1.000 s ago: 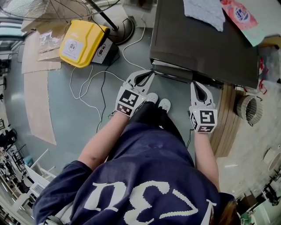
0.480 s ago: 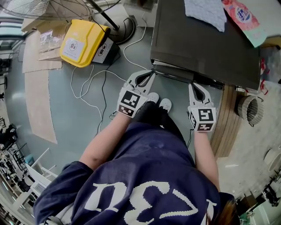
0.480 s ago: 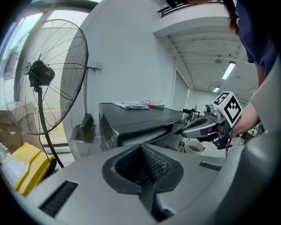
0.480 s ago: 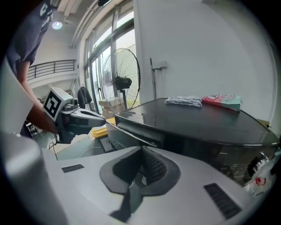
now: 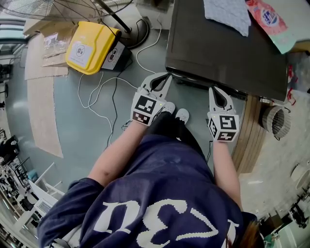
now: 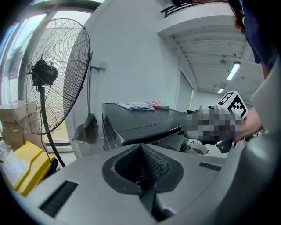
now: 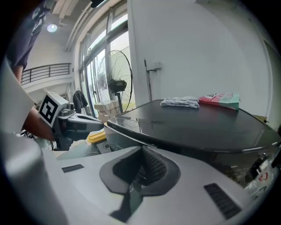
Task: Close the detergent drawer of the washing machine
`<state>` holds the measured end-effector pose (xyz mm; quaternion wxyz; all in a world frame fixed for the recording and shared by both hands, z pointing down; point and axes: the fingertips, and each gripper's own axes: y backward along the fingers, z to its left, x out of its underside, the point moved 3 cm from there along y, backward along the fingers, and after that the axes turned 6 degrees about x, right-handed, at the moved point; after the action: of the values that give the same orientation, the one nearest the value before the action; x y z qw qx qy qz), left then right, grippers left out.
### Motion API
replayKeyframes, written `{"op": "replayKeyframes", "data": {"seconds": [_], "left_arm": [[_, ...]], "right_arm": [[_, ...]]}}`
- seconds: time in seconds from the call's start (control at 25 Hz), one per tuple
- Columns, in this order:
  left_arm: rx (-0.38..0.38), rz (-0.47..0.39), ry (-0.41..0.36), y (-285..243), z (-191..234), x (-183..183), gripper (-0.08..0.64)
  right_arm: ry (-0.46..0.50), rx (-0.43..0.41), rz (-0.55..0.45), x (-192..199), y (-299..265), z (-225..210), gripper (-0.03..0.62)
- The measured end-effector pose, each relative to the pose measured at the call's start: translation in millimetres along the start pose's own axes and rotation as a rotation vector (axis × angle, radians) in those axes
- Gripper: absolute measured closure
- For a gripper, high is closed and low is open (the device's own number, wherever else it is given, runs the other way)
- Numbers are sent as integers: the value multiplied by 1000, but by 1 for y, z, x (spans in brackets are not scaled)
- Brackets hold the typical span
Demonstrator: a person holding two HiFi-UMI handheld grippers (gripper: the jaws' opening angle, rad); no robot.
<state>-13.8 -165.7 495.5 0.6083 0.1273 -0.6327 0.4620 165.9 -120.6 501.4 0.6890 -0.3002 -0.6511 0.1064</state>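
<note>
left gripper [image 5: 167, 75]: jaws pressed together, nothing between them. tips at the near left corner of the washing machine [image 5: 227, 46]; contact not confirmable. right gripper [image 5: 214, 89]: jaws likewise together and empty, tips against the machine's near edge further right. both point away from the person and somewhat down, forearms reaching forward, each cube showing black-and-white square markers.

detergent drawer [image 5: 193, 80]: only a thin strip under the dark top, between the two grippers; flush or not, cannot tell.

on the top, far side: crumpled pale cloth [image 5: 225, 14], and to its right a pink-and-teal packet [image 5: 267, 18] with a round blue-red logo, text too small to read.

floor, left: yellow case [image 5: 89, 46], lid shut, round label unreadable; white cable [image 5: 97, 94] looped nearby; standing fan [image 6: 44, 74] beyond. ribbed hose [image 5: 274, 119] right of the machine.
</note>
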Motion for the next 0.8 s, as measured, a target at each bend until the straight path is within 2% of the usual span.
{"op": "replayKeyframes", "data": {"seconds": [0.8], "left_arm": [[-16,-4,18,-4,3,0,541]], "right_arm": [[-29,9,-4,1,-8,1,577]]}}
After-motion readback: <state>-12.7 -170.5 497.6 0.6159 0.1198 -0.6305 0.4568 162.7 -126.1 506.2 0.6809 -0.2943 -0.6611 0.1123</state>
